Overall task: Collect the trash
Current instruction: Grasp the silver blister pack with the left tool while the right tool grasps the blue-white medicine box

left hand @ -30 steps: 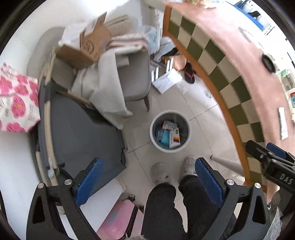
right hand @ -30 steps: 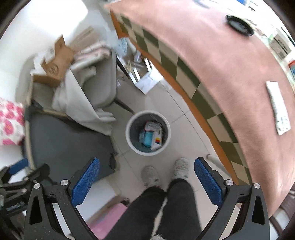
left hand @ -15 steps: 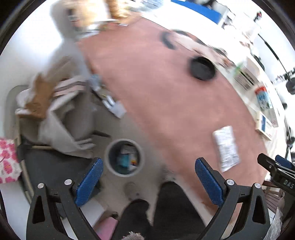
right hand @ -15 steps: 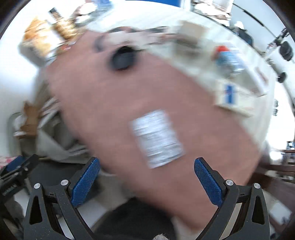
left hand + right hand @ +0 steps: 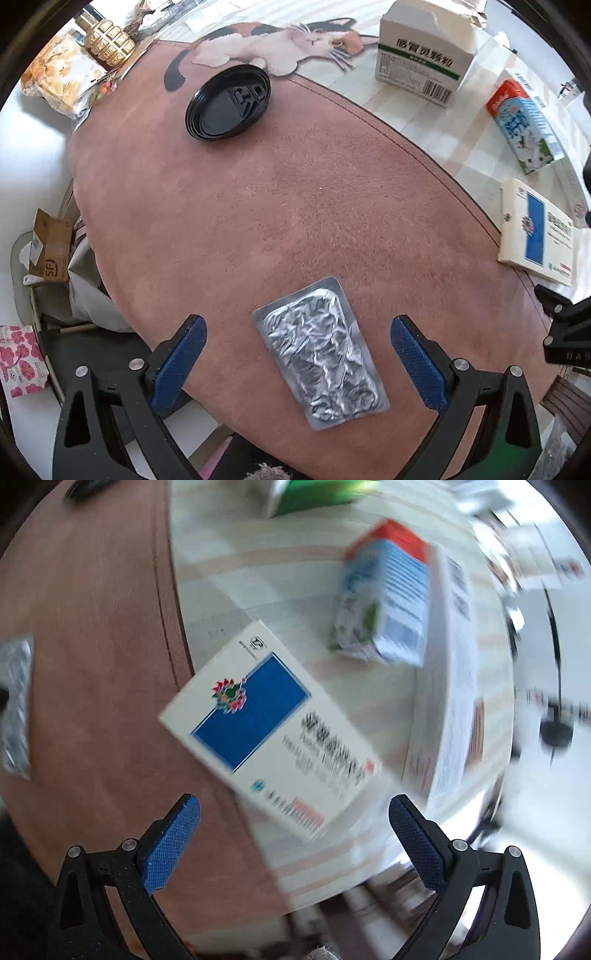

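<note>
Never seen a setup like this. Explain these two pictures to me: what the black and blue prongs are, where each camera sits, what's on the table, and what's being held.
The prongs are hand-held grippers, one in each of a person's hands, each with a wide-angle camera looking along its two fingers. The left gripper is open over a crumpled foil pill sheet on the pink mat. Farther off lie a black lid, a white medicine box, a milk carton and a blue and white box. The right gripper, its picture blurred, is open over that blue and white box. Neither holds anything.
</note>
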Action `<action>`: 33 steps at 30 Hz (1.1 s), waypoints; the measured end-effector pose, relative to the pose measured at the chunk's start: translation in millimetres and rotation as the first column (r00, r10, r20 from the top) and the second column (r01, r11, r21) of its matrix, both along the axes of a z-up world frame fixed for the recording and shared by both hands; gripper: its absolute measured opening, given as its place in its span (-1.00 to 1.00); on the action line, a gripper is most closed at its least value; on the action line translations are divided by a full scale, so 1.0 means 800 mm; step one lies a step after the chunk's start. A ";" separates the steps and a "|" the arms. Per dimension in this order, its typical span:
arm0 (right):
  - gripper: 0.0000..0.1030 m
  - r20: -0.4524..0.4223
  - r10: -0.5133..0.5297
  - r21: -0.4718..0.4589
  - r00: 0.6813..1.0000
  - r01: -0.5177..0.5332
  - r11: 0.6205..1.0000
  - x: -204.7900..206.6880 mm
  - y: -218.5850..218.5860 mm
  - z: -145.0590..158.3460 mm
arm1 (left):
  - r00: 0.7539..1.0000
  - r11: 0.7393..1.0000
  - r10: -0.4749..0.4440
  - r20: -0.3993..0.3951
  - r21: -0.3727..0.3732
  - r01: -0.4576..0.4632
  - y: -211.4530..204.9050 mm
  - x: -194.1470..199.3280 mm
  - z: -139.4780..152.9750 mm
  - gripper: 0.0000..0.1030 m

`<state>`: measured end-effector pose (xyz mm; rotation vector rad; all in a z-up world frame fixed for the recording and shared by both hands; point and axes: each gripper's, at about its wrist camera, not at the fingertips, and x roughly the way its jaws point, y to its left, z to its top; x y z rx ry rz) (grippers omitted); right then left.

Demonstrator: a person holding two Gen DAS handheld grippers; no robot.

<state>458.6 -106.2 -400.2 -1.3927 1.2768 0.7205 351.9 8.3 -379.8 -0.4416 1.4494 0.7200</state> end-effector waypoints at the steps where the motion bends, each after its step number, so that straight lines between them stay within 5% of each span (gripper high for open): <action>1: 1.00 0.001 0.040 -0.012 0.999 -0.040 0.999 0.001 0.003 -0.007 | 1.000 1.000 0.004 -0.009 0.003 -0.004 0.002 0.001 -0.002 0.98; 5: 1.00 -0.063 0.084 -0.021 0.994 -0.086 0.996 0.014 0.013 -0.020 | 0.999 0.999 0.029 -0.033 0.013 -0.029 0.013 -0.002 -0.008 0.98; 10: 0.88 -0.189 -0.220 0.041 0.957 0.232 0.972 0.058 -0.001 -0.009 | 0.996 0.997 0.075 -0.043 0.008 -0.074 0.032 -0.020 -0.010 0.98; 12: 0.87 -0.236 -0.390 0.037 0.890 0.409 0.912 0.074 -0.014 -0.005 | 0.995 0.996 0.088 -0.045 0.001 -0.088 0.035 -0.026 -0.009 0.98; 15: 0.88 -0.372 -0.624 0.006 0.687 0.674 0.739 0.086 -0.041 -0.001 | 0.993 0.994 0.108 -0.048 -0.030 -0.109 0.038 -0.037 -0.009 0.98; 16: 0.88 -0.446 -0.668 -0.024 0.595 0.739 0.674 0.085 -0.051 -0.002 | 0.992 0.992 0.115 -0.049 -0.047 -0.118 0.038 -0.041 -0.010 0.98; 17: 0.89 -0.490 -0.682 -0.038 0.543 0.769 0.639 0.083 -0.055 -0.001 | 0.991 0.989 0.126 -0.048 -0.073 -0.129 0.039 -0.046 -0.013 0.98; 18: 0.89 -0.503 -0.681 -0.029 0.532 0.777 0.629 0.081 -0.057 0.002 | 0.989 0.984 0.139 -0.046 -0.105 -0.143 0.039 -0.050 -0.016 0.98; 23: 0.97 -0.400 -0.590 0.159 0.701 0.687 0.709 0.063 -0.047 0.031 | 0.978 0.938 0.203 -0.042 -0.279 -0.207 0.038 -0.054 -0.043 0.96; 27: 0.97 -0.319 -0.486 0.218 0.813 0.563 0.798 0.041 -0.030 0.036 | 0.971 0.898 0.232 -0.050 -0.373 -0.234 0.032 -0.045 -0.067 0.96; 29: 0.97 -0.291 -0.451 0.228 0.844 0.519 0.824 0.020 -0.023 0.035 | 0.970 0.899 0.239 -0.046 -0.368 -0.239 0.030 -0.042 -0.070 0.85; 33: 0.96 -0.212 -0.428 0.262 0.879 0.473 0.841 0.007 -0.017 0.028 | 0.985 0.942 0.172 -0.025 -0.290 -0.172 0.020 -0.033 -0.061 0.44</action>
